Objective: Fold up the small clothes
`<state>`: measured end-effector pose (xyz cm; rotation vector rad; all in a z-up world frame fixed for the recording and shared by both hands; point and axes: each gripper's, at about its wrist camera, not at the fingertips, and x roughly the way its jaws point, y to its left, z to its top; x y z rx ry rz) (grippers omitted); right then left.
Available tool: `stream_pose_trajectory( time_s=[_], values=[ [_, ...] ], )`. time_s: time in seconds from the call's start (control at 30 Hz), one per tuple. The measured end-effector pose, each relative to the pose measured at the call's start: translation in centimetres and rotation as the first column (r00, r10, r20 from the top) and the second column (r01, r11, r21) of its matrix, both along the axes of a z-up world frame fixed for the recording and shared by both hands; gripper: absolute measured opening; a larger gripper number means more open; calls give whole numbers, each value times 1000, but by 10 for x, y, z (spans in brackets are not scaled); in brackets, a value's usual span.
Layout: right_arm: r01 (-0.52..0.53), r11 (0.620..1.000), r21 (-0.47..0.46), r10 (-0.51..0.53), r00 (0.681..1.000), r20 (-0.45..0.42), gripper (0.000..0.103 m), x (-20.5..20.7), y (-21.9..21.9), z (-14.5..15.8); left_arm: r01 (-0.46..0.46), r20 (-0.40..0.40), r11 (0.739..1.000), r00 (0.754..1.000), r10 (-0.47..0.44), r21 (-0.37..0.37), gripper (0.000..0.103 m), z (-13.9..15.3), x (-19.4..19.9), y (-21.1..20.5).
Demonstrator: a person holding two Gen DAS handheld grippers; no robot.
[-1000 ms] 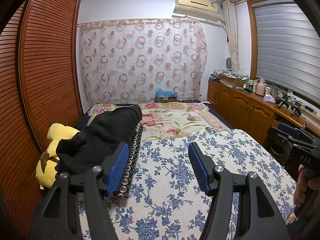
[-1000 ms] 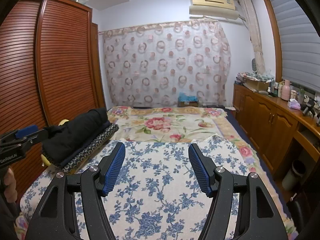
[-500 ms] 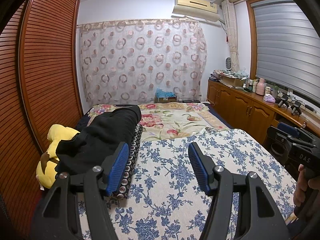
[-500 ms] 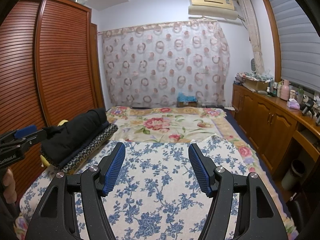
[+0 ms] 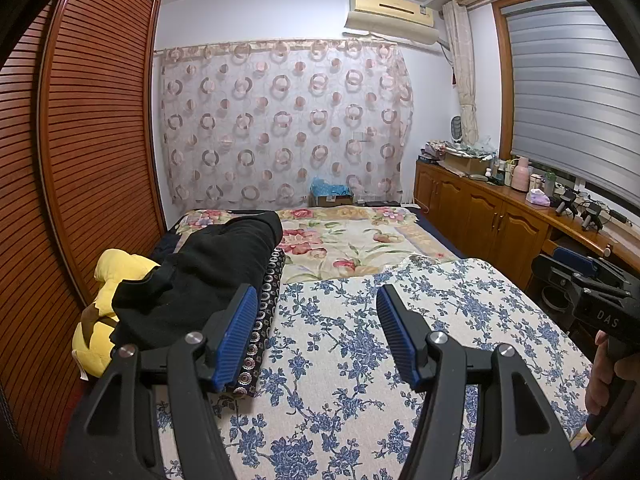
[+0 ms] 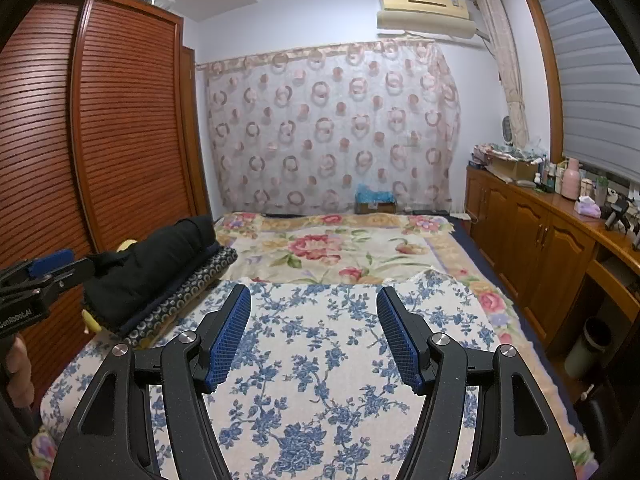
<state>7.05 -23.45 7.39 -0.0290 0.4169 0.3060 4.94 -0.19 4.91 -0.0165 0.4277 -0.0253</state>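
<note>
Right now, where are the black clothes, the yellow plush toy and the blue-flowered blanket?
black clothes (image 5: 208, 276), left wrist view, middle of the pile
yellow plush toy (image 5: 120, 266), left wrist view, upper part
blue-flowered blanket (image 6: 320, 344), right wrist view, bare middle

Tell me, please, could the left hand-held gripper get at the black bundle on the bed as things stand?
Probably yes. The left hand-held gripper is open and empty, and the black bundle lies just ahead to its left on the patterned dark cushion, with nothing between them.
</note>
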Motion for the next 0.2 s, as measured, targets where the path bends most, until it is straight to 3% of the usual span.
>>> stream_pose_trajectory(
  time_s=[0.2],
  values=[
    [0, 1000, 0, 0, 1000, 0, 67, 0, 0, 0, 0, 0, 1000, 1000, 0, 0, 62, -1, 0, 0]
  ],
)
